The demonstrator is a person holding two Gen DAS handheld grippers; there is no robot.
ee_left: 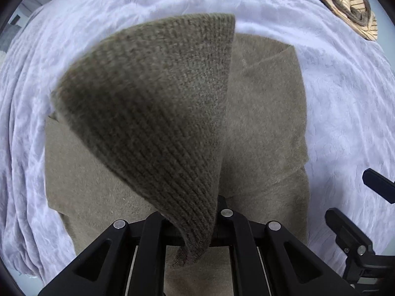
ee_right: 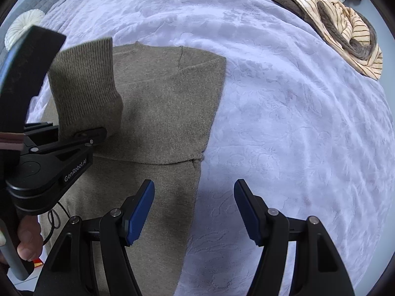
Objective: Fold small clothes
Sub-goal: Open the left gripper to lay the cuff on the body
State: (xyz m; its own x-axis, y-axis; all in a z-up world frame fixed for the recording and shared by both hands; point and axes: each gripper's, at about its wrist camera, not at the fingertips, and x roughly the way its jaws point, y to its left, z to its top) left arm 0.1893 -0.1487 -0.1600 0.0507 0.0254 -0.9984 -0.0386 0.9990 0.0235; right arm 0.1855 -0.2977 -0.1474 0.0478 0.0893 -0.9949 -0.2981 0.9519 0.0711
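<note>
The olive-brown knitted sweater (ee_right: 158, 113) lies flat on the pale lavender textured bedspread (ee_right: 284, 113), filling the centre-left of the right wrist view. Its right edge runs straight from the upper middle of that frame toward the bottom, and a horizontal line crosses the body about halfway down, which I read as a sleeve or side panel already turned in over the torso. So I judge one side as folded.

My left gripper (ee_left: 195, 244) is clamped on the ribbed cuff of the sleeve (ee_left: 153, 113), which rises in a cone from the bottom centre of the left wrist view up past the middle, lifted clear of the sweater body beneath it. In the right wrist view the same cuff (ee_right: 86, 83) hangs at the upper left, pinched by that gripper (ee_right: 93, 133).

My right gripper (ee_right: 193, 212) has its blue-padded jaws well apart, holding nothing, poised at the bottom of the frame over the sweater's right edge and the bedspread beside it.

What I think is left: lay this sleeve across the body, then fold the length over. I'd put the job near the middle.

A heap of striped cream and brown clothes (ee_right: 345, 29) waits at the upper right, well apart from the sweater, apparently not yet folded.
</note>
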